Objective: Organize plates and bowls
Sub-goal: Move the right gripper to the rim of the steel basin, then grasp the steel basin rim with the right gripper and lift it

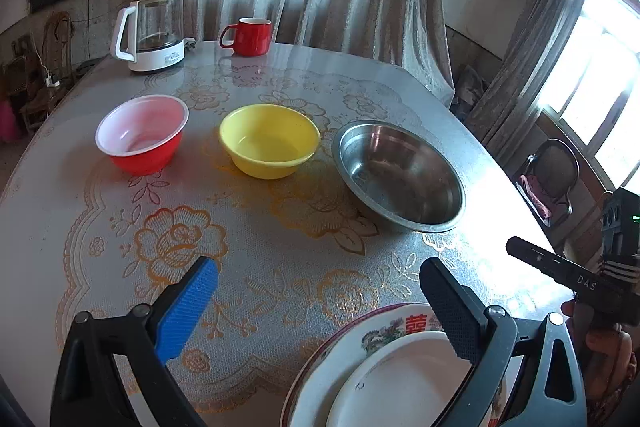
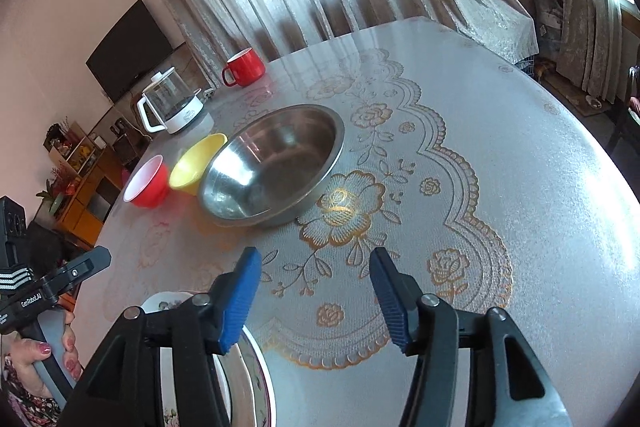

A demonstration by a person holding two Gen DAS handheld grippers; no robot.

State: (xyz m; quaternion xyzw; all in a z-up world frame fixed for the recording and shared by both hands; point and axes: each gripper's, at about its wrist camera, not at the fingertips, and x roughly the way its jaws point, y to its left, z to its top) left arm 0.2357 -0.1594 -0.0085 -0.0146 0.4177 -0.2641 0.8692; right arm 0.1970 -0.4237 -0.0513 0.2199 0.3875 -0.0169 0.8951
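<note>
Three bowls stand in a row across the table: a red bowl (image 1: 142, 135) with a white inside, a yellow bowl (image 1: 269, 140) and a wide steel bowl (image 1: 398, 174). A small white plate (image 1: 394, 383) lies stacked on a patterned plate (image 1: 348, 347) at the near edge. My left gripper (image 1: 320, 287) hovers open above the cloth, its right finger over the plates' rim, nothing between the fingers. In the right wrist view the steel bowl (image 2: 272, 165) lies ahead, with the yellow bowl (image 2: 196, 163) and red bowl (image 2: 146, 183) to its left. My right gripper (image 2: 316, 269) is open and empty, the plates (image 2: 248, 379) under its left finger.
A glass kettle (image 1: 154, 31) on a white base and a red mug (image 1: 248, 35) stand at the far side of the table (image 1: 100, 211). Curtains hang behind it. A chair (image 1: 554, 179) stands by the window at right. A hand (image 2: 48, 355) holds the left gripper's handle.
</note>
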